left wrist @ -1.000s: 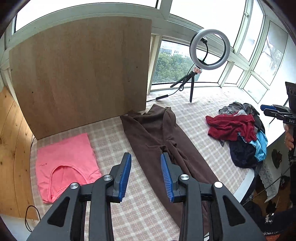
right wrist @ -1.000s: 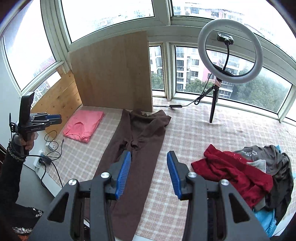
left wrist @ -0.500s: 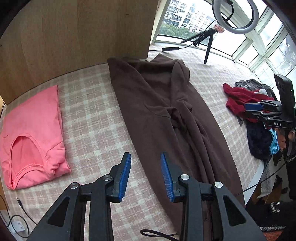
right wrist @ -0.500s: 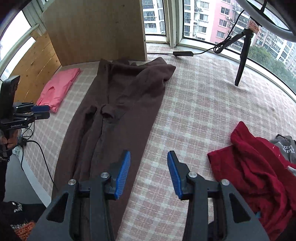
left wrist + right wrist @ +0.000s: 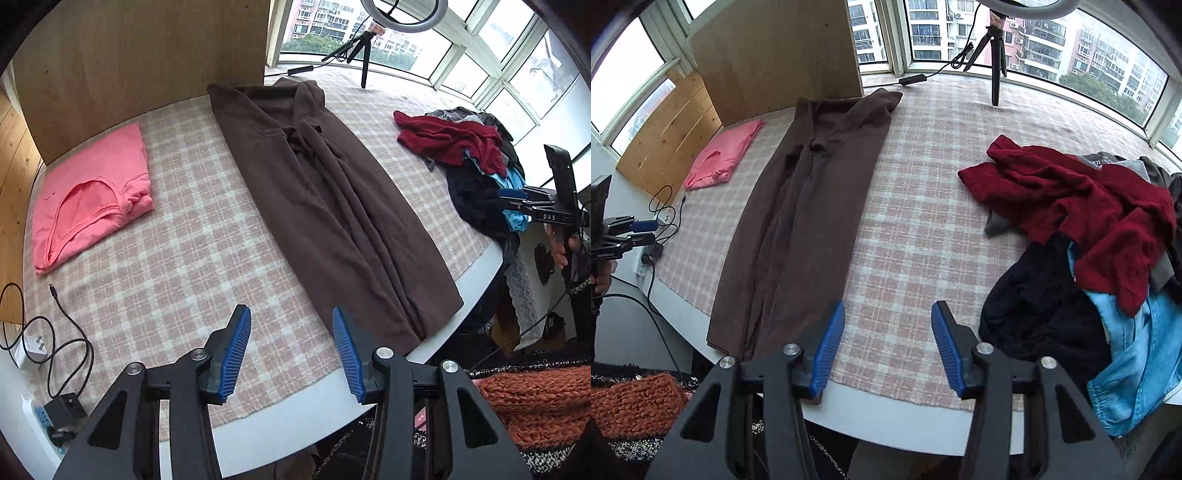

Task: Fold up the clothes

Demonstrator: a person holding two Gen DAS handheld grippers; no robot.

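Both fingers pairs are opening, empty; only the right wrist view shows the blue garment [image 5: 1137, 354] fully.

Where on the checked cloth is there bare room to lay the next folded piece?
Bare checked cloth lies between the pink top and the brown garment, and again between the brown garment and the clothes pile. The pile's side is crowded; the charger cable clutters the corner below the pink top.

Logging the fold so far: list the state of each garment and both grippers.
Long brown garment: spread lengthwise, unfolded.
Pink top: folded flat.
Heap of red, black and blue clothes: jumbled, unfolded.
Left gripper: jaws opening, nothing between.
Right gripper: jaws opening, nothing between.
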